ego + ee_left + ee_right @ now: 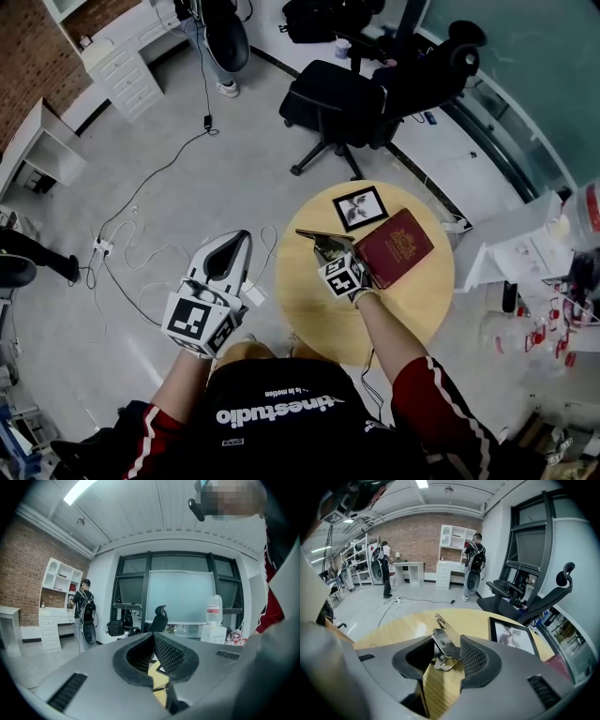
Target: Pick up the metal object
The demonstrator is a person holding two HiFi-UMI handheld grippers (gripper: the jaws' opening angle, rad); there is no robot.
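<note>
The metal object (319,238), a shiny flat clip-like piece with a long thin arm, lies on the round wooden table (412,300). In the right gripper view the metal object (446,645) sits between the jaws of my right gripper (446,641), leaning against the right pad, with a gap to the left pad. The jaws stand wide apart. My right gripper (330,251) reaches over the table's left part. My left gripper (242,236) hangs over the floor left of the table, tips together and empty; the left gripper (153,637) faces the windows.
A red book (394,247) lies just right of my right gripper, and a black picture frame (360,208) lies behind it. A black office chair (375,94) stands beyond the table. Cables (141,244) trail over the floor on the left. White boxes (525,253) stand on the right.
</note>
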